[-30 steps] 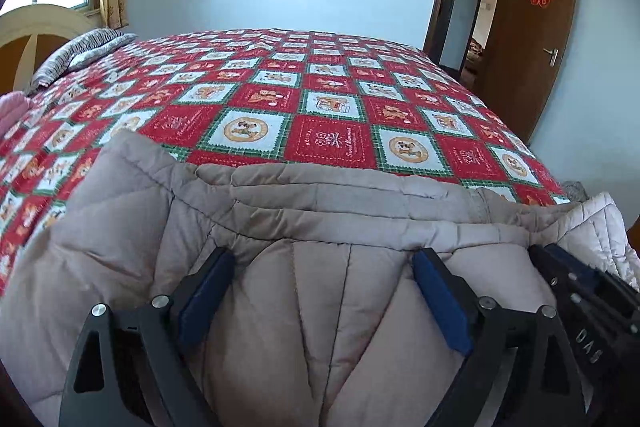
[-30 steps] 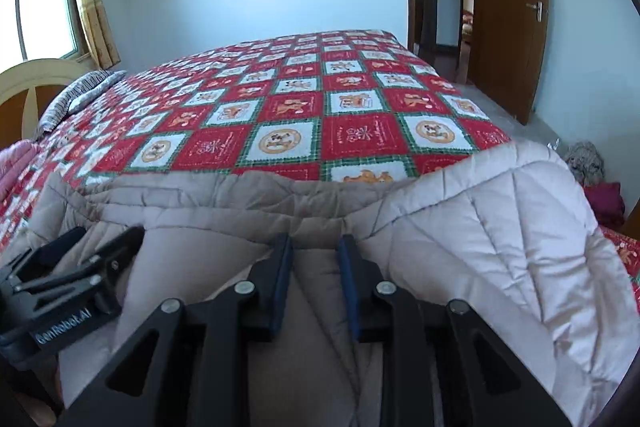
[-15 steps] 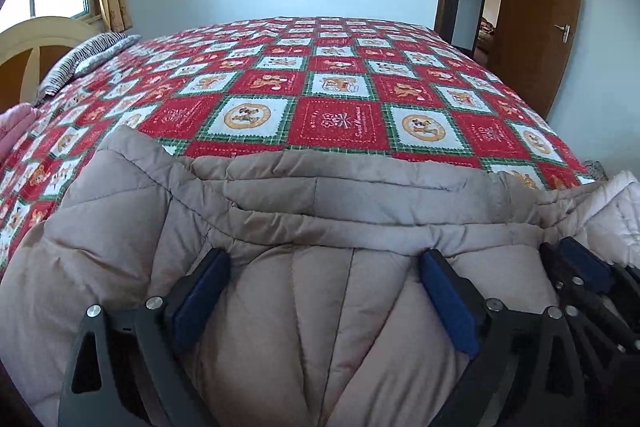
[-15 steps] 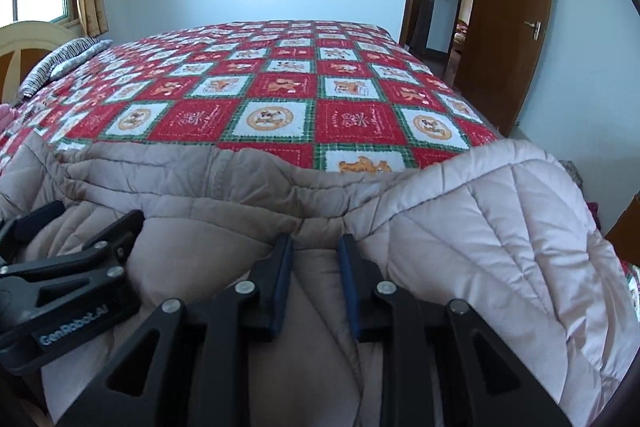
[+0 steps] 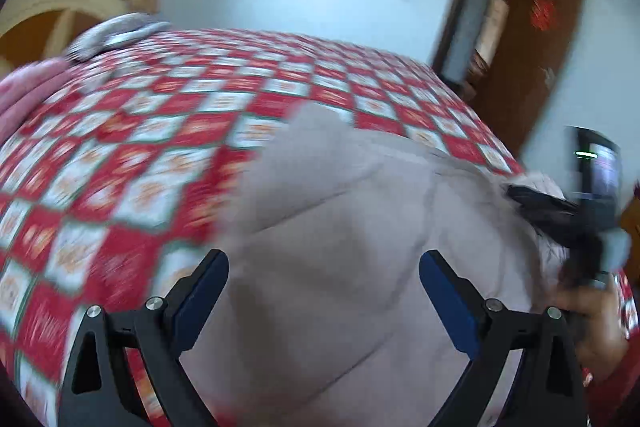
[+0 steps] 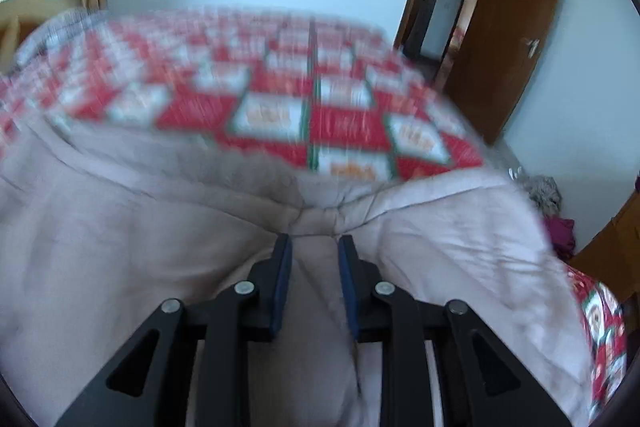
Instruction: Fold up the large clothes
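- Quilted coat (image 5: 340,247): beige, padded, spread on the bed (image 5: 120,155) at the near edge, filling 6 o'clock in both views.
- Left tool (image 5: 323,263): spread wide, gripping nothing, above the padding.
- Right tool (image 6: 315,247): nearly closed, pinching a ridge of coat fabric.
- Risk, judged: bulky slick padding slipping from one narrow pinch; fold skewing with only one side held.
- Containers: none visible.
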The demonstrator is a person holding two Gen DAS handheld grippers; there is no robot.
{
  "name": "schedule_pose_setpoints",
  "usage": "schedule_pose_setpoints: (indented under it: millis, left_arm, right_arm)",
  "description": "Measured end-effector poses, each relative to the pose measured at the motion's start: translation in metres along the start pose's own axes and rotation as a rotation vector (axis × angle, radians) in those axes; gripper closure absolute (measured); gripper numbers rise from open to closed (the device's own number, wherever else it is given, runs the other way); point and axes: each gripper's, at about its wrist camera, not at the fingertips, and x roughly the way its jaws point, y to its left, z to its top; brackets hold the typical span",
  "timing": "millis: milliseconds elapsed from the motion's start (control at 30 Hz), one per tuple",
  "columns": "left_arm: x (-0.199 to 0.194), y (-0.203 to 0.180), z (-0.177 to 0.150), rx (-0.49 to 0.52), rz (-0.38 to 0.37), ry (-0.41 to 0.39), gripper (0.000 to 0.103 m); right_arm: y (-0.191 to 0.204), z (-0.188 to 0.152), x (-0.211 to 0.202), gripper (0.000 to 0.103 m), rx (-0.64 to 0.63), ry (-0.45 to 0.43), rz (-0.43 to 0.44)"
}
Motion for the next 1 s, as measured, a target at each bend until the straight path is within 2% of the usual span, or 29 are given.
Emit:
schedule_pose_setpoints:
  millis: [33, 133, 233, 267, 333, 400, 567, 600, 700, 733, 833, 1000]
  left_arm:
    - [-0.011, 0.019, -0.010, -0.054, 0.005, -0.014, 0.006]
    - [-0.029, 0.056, -0.034, -0.176, -0.010, -0.032, 0.006]
    - [-0.034, 0.065, -0.048, -0.201, -0.013, -0.033, 0.006]
    - [-0.033, 0.063, -0.049, -0.194, -0.006, -0.025, 0.006]
    - [-0.033, 0.060, -0.055, -0.169, 0.009, -0.012, 0.006]
    - [-0.037, 0.060, -0.063, -0.176, -0.003, -0.019, 0.006]
    - [-0.034, 0.063, -0.085, -0.266, -0.139, 0.018, 0.006]
    - [-0.032, 0.062, -0.085, -0.271, -0.159, 0.023, 0.006]
    - [-0.022, 0.057, -0.074, -0.243, -0.201, -0.014, 0.006]
    - [-0.010, 0.055, -0.066, -0.237, -0.217, -0.009, 0.006]
    - [0.022, 0.049, -0.051, -0.297, -0.243, 0.033, 0.006]
    - [0.058, 0.049, -0.038, -0.423, -0.288, 0.036, 0.004]
  right_arm:
    - [0.007, -0.005, -0.021, 0.077, 0.000, -0.008, 0.056]
    - [0.029, -0.029, -0.040, 0.077, -0.007, 0.037, 0.143]
    - [0.045, -0.058, -0.016, 0.077, -0.006, 0.117, 0.120]
    - [0.048, -0.066, -0.010, 0.077, -0.009, 0.110, 0.110]
    - [0.055, -0.080, -0.007, 0.077, -0.051, 0.038, 0.076]
    - [0.057, -0.079, -0.006, 0.077, -0.053, 0.047, 0.072]
    - [0.056, -0.076, -0.012, 0.077, -0.065, 0.057, 0.065]
    - [0.056, -0.073, -0.018, 0.077, -0.076, 0.067, 0.059]
    - [0.052, -0.073, -0.056, 0.077, -0.058, 0.003, 0.098]
    - [0.052, -0.075, -0.062, 0.077, -0.062, 0.006, 0.080]
    - [0.048, -0.087, -0.046, 0.077, -0.028, 0.099, 0.078]
    - [0.057, -0.100, -0.038, 0.076, -0.052, 0.080, 0.045]
